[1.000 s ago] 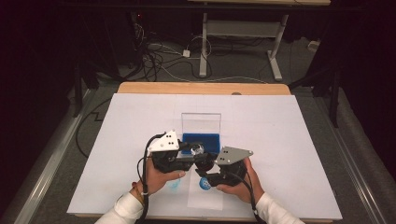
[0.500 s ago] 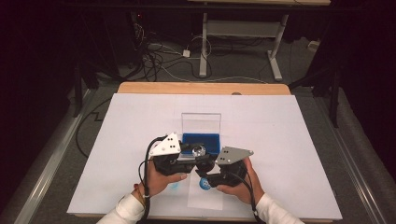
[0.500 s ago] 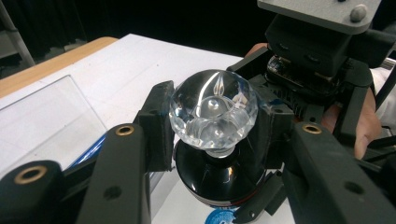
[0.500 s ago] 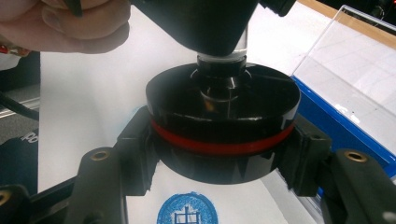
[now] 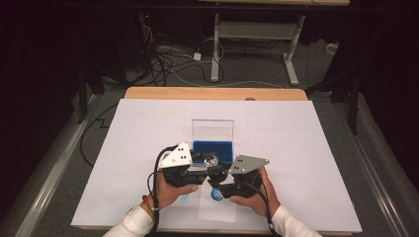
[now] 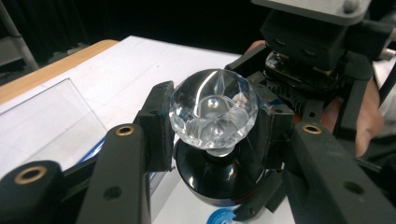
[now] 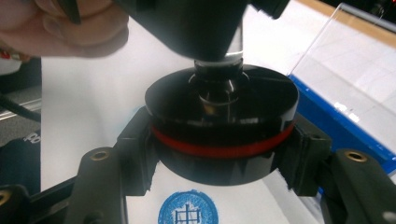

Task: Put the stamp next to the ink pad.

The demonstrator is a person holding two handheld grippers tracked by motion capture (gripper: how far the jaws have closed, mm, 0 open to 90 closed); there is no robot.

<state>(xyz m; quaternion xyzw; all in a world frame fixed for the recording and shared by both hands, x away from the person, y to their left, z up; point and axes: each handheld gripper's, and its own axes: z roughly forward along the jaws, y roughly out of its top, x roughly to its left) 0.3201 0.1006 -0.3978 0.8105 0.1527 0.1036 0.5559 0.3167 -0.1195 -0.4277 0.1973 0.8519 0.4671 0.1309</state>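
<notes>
**Stamp held by knob and base above a fresh blue print**

High view: both grippers meet just in front of the blue ink-pad case (image 5: 212, 148), whose clear lid (image 5: 213, 130) stands open. The stamp (image 5: 211, 161) sits between them, above a blue imprint (image 5: 216, 194) on the white sheet (image 5: 148, 128).

Left gripper view: the left gripper (image 6: 212, 126) has its jaws closed on the faceted crystal knob (image 6: 213, 108), pads pressing both sides.

Right gripper view: the right gripper (image 7: 219, 156) clamps the black base with the red band (image 7: 222, 144), raised over the imprint.

Risk: the smooth knob could slip if the hands pull unevenly, dropping the inked base and smearing the print.
</notes>
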